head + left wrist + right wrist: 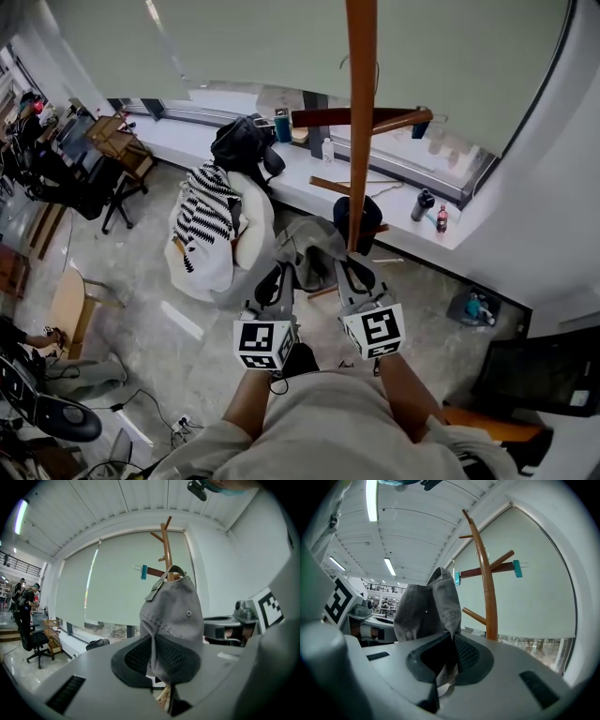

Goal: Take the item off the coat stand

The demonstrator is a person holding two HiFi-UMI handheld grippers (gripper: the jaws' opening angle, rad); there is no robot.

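A grey cap [306,246] hangs beside the pole of the wooden coat stand [361,122]. Both grippers hold it from below. My left gripper [280,278] is shut on the cap's fabric [174,616], which runs down between the dark mesh pads [136,659]. My right gripper [350,273] is shut on the cap's other side [425,607], with the fabric pinched between its pads [465,654]. In the left gripper view the cap's top rests against a peg of the stand [165,550]. In the right gripper view the stand [487,588] rises just behind the cap.
A dark blue item [367,217] sits low on the stand behind the pole. A teal clip [517,568] is on one peg. Below are a white seat with a striped cloth [208,220], a black backpack [242,141] and bottles [424,203] on the window ledge.
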